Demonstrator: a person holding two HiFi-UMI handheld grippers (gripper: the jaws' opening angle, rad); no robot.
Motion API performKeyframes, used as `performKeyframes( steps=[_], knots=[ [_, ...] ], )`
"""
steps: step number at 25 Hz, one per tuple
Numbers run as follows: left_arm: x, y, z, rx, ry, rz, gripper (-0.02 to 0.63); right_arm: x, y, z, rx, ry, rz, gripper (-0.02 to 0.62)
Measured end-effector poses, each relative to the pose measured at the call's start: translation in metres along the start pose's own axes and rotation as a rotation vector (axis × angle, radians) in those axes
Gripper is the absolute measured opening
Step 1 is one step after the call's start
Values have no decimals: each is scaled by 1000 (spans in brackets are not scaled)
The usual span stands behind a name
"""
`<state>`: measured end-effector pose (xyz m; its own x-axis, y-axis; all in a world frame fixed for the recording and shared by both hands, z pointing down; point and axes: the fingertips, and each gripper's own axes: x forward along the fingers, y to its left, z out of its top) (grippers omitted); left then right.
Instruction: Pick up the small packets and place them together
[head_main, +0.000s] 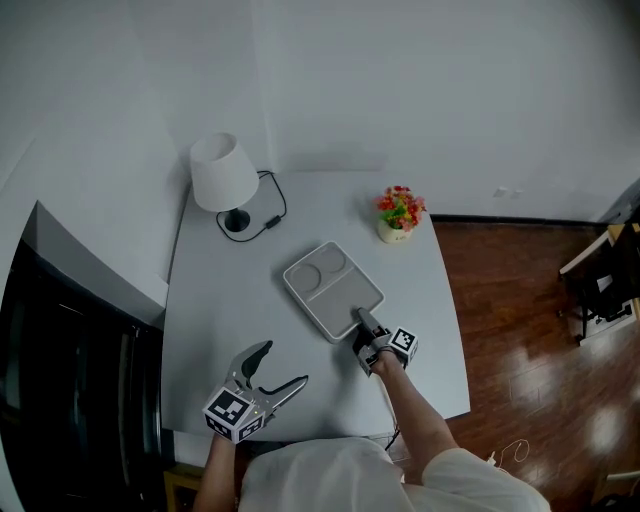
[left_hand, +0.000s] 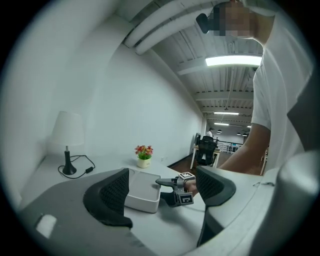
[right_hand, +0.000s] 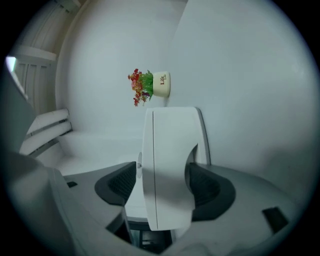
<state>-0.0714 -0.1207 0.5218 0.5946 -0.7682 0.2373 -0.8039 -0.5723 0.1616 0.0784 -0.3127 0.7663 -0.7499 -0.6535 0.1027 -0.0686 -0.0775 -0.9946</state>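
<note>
packets: none shows in any view. your right gripper's (head_main: 361, 319) jaws are closing around the near rim of the white tray (head_main: 345, 303) on the desk (head_main: 220, 300). the tray looks stiff, light and slick, so grip the rim squarely. your left gripper's (head_main: 284, 363) jaws hang open and empty.

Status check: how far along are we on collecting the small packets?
Done: nothing; no packets show in any view, and the tray looks empty. In hand: the right gripper is closing its jaws around the tray's near rim; the left gripper hangs open and empty over the table. Left: finding and grouping every packet.
</note>
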Motion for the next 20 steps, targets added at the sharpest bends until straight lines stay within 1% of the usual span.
performKeyframes(
  steps=[1, 2, 4, 9, 11, 13, 14, 15, 18, 20],
  knots=[
    [-3, 0, -3, -6, 1, 6, 399, -1, 0, -1, 0, 2, -1, 319],
    [-6, -1, -6, -14, 2, 10, 399, -3, 2, -2, 10, -4, 2, 313],
    [-10, -1, -10, -30, 2, 17, 399, -5, 5, -2, 20, -23, 5, 256],
    [-20, -6, -15, -51, -6, 25, 399, -15, 5, -2, -11, -20, 16, 224],
    [-23, -8, -17, -54, -3, 20, 399, -22, -1, 0, -36, -13, 15, 222],
    [-24, -11, -20, -57, 4, 13, 399, -29, -1, -1, -35, -22, 0, 222],
    [-24, -12, -22, -58, 8, 9, 399, -34, -5, -1, -35, -25, -7, 181],
    [-23, -14, -23, -58, 12, 3, 399, -42, -10, 0, -37, -28, -12, 163],
    [-20, -21, -26, -60, 14, -23, 399, -77, -20, 0, -40, -44, -13, 163],
    [-15, -26, -26, -64, 13, -49, 399, -105, -18, -4, -33, -63, -17, 163]
  ],
)
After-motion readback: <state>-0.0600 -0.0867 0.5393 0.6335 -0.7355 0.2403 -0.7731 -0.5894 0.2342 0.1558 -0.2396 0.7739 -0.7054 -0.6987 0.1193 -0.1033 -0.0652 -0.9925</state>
